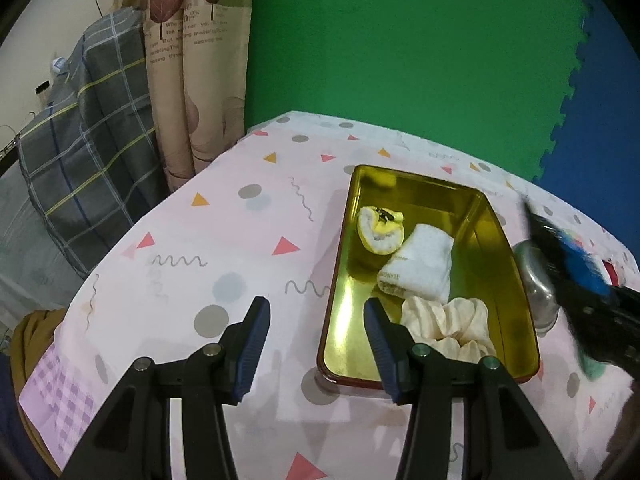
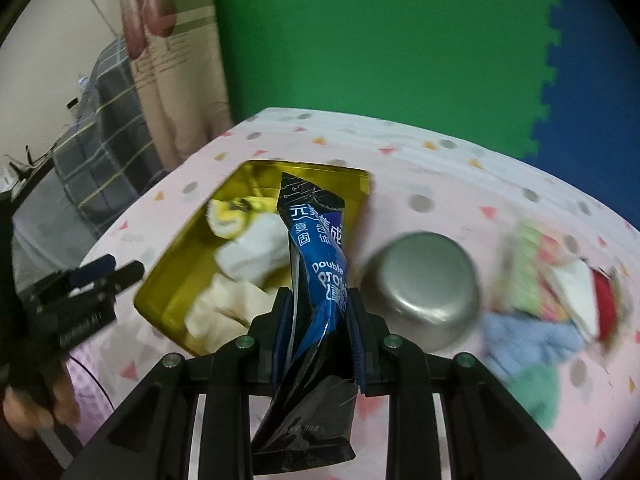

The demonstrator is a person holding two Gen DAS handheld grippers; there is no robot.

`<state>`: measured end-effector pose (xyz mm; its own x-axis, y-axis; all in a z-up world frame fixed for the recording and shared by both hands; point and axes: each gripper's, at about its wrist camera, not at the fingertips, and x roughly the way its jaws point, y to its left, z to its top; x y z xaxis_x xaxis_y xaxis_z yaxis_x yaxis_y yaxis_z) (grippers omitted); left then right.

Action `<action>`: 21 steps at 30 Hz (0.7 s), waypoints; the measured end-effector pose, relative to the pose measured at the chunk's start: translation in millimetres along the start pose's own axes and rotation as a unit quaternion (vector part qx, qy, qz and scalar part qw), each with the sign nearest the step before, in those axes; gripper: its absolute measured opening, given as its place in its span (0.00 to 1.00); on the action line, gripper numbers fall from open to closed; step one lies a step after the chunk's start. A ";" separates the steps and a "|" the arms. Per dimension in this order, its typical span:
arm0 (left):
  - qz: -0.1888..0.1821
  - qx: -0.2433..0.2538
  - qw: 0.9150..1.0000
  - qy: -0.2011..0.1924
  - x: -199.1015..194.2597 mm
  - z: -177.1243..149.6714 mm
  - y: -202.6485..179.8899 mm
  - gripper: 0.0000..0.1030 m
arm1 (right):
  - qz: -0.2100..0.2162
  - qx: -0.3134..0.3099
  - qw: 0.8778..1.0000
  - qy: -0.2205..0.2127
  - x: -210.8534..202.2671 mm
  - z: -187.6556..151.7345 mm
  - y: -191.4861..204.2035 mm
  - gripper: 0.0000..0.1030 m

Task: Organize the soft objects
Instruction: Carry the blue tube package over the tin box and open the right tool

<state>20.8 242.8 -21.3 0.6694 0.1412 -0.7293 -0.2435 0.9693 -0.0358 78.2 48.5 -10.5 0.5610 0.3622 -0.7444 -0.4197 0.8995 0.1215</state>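
My left gripper [image 1: 318, 344] is open and empty, low over the tablecloth at the near left corner of a gold tin tray [image 1: 352, 320]. In the tray lie a yellow-and-white sock [image 1: 380, 232], a folded white sock [image 1: 420, 268] and a cream scrunchie [image 1: 448, 328]. My right gripper [image 2: 320, 312] is shut on a blue-and-black snack packet [image 2: 320, 248], which stands up between the fingers, in the air between the tray [image 2: 172, 280] and a steel bowl [image 2: 424, 288]. From the left wrist view the packet [image 1: 540, 228] and right gripper [image 1: 592, 280] show blurred at the tray's right.
The steel bowl [image 1: 536, 280] sits upside down just right of the tray. Further right lies a blurred heap of soft cloths, blue [image 2: 532, 340], green [image 2: 536, 392] and striped [image 2: 532, 264]. The left gripper [image 2: 112, 270] and a hand [image 2: 36, 400] are at the left. Curtain and checked bedding stand beyond the table's left edge.
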 end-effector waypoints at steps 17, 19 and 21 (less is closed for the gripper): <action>0.001 -0.026 1.000 0.015 6.9 -0.3 12.0 0.48 | 0.013 -0.017 0.999 0.043 63.5 13.7 34.4 0.24; 0.002 -0.025 1.000 0.016 7.4 -0.4 11.8 0.48 | 0.012 -0.018 0.999 0.046 66.9 13.3 34.8 0.25; 0.003 -0.025 1.000 0.016 7.4 -0.4 11.5 0.48 | 0.017 -0.015 0.999 0.046 68.5 12.9 33.9 0.26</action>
<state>22.7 254.9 -27.4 0.6457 0.1390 -0.7509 -0.2822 0.9571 -0.0655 111.6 107.0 -48.9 0.4794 0.3673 -0.7970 -0.4594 0.8789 0.1287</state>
